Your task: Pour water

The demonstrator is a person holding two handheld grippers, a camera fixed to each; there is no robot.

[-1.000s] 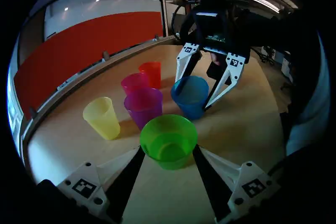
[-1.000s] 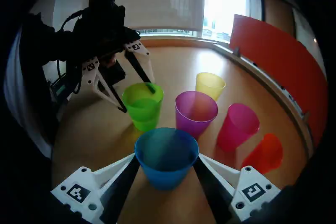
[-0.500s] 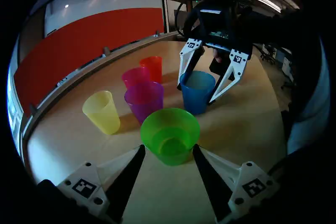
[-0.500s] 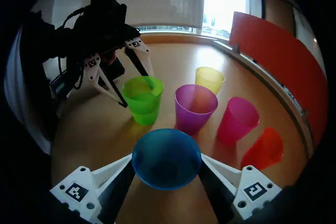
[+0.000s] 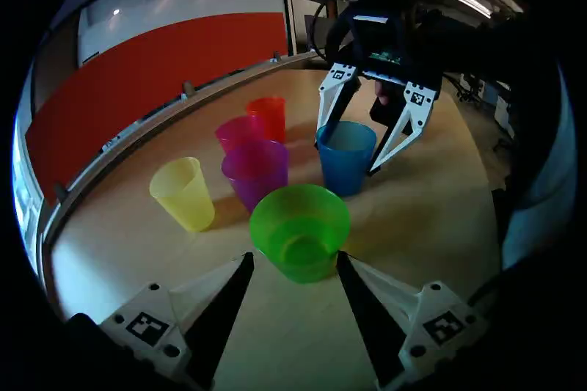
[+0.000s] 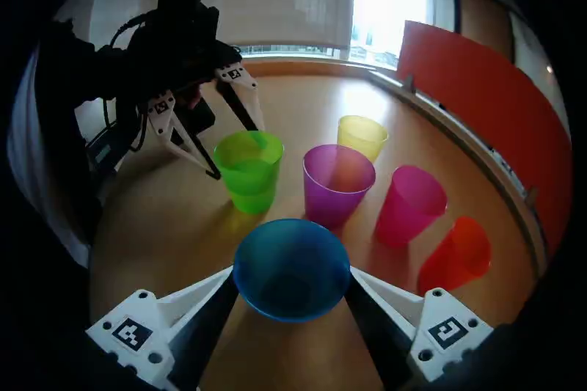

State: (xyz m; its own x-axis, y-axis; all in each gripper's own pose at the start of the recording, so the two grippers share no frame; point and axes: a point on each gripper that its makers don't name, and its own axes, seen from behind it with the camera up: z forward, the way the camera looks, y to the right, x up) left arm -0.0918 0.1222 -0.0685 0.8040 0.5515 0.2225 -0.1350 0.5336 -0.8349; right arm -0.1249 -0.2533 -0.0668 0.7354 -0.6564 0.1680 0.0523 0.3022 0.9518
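A green cup (image 5: 299, 233) stands low between the fingers of my left gripper (image 5: 293, 262), which is shut on its sides. It also shows in the right gripper view, green cup (image 6: 249, 171), with my left gripper (image 6: 238, 152) astride it. My right gripper (image 6: 292, 277) is shut on a blue cup (image 6: 292, 268) and holds it tipped a little, with the mouth towards the camera. From the left gripper view, the blue cup (image 5: 346, 156) hangs just above the table in my right gripper (image 5: 346, 160). I cannot tell whether either cup holds water.
On the wooden table (image 5: 425, 207) stand a purple cup (image 5: 255, 171), a yellow cup (image 5: 182, 193), a pink cup (image 5: 238, 130) and an orange-red cup (image 5: 266, 116). A red wall panel (image 5: 147, 75) runs along the far edge. A person's dark sleeve (image 6: 81, 83) is behind the left gripper.
My right gripper has lifted the blue cup off the table and tipped it a little. The left gripper and green cup have barely shifted.
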